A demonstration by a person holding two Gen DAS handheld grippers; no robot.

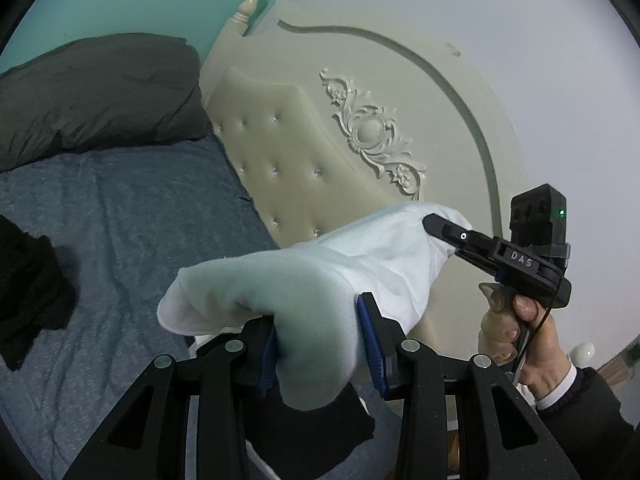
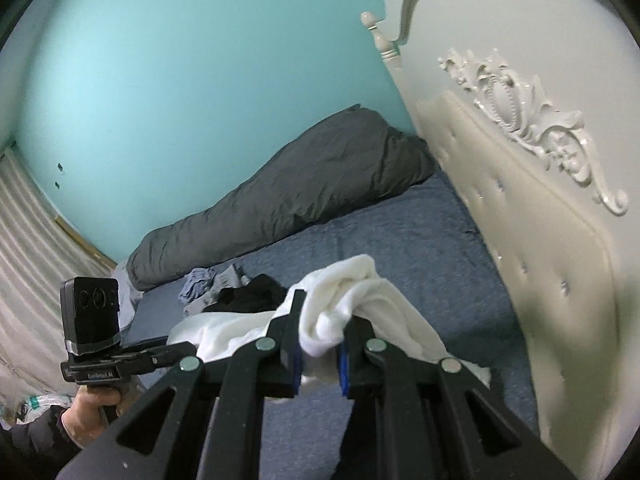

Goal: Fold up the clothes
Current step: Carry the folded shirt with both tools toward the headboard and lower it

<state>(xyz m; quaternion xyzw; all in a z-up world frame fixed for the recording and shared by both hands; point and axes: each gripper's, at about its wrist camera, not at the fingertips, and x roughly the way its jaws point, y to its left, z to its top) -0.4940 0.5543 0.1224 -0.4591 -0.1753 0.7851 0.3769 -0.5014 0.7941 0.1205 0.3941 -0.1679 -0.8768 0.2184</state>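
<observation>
Jaws of the left gripper (image 1: 320, 344) are clamped on a fold of the white garment (image 1: 304, 280), held up above the blue bedspread (image 1: 132, 208) near the cream headboard (image 1: 288, 140); a black garment (image 1: 28, 280) lies to the left. From the right wrist, the right gripper (image 2: 318, 344) pinches the same white cloth, bunched between its blue pads (image 2: 343, 364); a grey duvet (image 2: 280, 196) lies along the turquoise wall (image 2: 180, 80).

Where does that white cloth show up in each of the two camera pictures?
Left wrist view: the white cloth fills the lower centre, lifted above the bed.
Right wrist view: it sits at lower centre, bunched.
Shared landmark: the grey pillow lying against the turquoise wall.
</observation>
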